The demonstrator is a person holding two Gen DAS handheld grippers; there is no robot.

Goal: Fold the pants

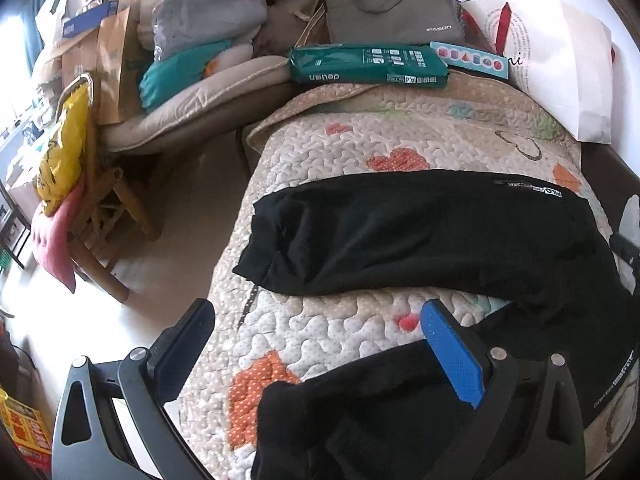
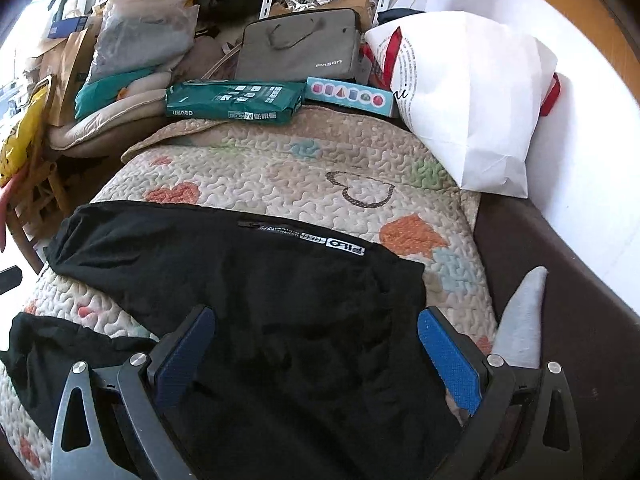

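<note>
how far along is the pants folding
Early. The black pants lie spread on the quilt, the two legs still apart, so no fold shows. Nothing is in hand: the left gripper and right gripper are both open above the fabric. All folds remain.

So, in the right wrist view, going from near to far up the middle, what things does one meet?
Right gripper → black pants → quilt → green paper pack → grey bag.
</note>
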